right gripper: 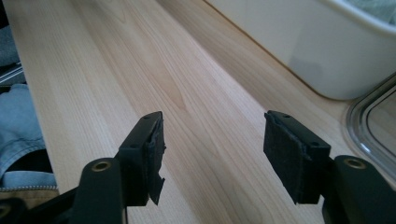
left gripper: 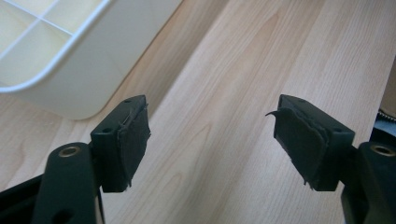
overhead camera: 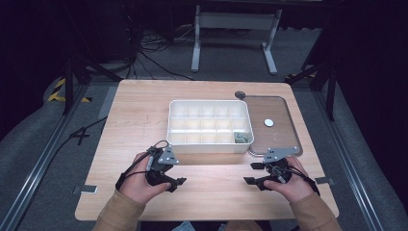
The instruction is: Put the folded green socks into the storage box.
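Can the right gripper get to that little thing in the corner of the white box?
Probably yes. The right gripper is open and empty, resting on the table just in front of the white box. The box has no lid on, and the small thing lies in its near right compartment, so nothing blocks it.

The small item (overhead camera: pixel 240 137) in the compartment tray's (overhead camera: pixel 210 146) near-right cell is too small to identify. Both forearms are cut off by the high view's bottom edge. The clear lid (right gripper: pixel 373 119) is cropped at the right gripper view's edge.
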A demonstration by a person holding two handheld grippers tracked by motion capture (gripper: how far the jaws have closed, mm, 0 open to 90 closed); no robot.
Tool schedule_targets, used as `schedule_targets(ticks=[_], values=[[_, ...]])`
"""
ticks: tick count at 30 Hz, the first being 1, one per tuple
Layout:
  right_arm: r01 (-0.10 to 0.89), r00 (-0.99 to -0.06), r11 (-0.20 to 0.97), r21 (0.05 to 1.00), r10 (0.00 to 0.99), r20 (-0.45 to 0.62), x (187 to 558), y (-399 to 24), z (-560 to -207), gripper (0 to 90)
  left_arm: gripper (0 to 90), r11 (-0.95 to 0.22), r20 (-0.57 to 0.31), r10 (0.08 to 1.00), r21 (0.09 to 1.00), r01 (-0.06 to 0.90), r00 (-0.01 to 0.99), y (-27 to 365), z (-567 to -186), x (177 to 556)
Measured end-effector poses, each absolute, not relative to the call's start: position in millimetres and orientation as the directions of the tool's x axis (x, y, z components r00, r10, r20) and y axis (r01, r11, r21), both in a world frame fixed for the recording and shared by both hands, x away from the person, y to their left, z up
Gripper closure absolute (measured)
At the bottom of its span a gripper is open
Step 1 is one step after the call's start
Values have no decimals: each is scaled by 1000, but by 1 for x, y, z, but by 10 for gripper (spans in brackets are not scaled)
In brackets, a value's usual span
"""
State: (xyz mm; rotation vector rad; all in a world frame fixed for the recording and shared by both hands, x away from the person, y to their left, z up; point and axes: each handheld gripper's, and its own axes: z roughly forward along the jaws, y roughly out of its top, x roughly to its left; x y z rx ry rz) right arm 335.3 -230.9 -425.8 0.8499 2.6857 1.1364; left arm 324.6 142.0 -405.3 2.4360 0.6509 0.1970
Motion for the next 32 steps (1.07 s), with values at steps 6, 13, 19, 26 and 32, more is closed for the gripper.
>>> schedule_targets(ticks=[6,13,19,26,32], values=[[446,-847,584,678,520,109,332,-225,-445,392,249,-745,-8,463,538,394,886,138,-415,325],[417,-861,608,675,503,78,328,-220,-465,392,245,-749,-13,469,524,405,883,139,-419,325],[394,-861,613,685,506,42,325,-217,-474,385,246,-752,-12,468,519,406,883,142,-429,321],[377,-859,600,706,512,23,323,-216,-478,354,241,-771,-17,456,491,405,890,138,-437,321],[372,-859,601,707,513,16,323,-215,-478,355,236,-767,-24,467,486,419,884,141,-438,323]])
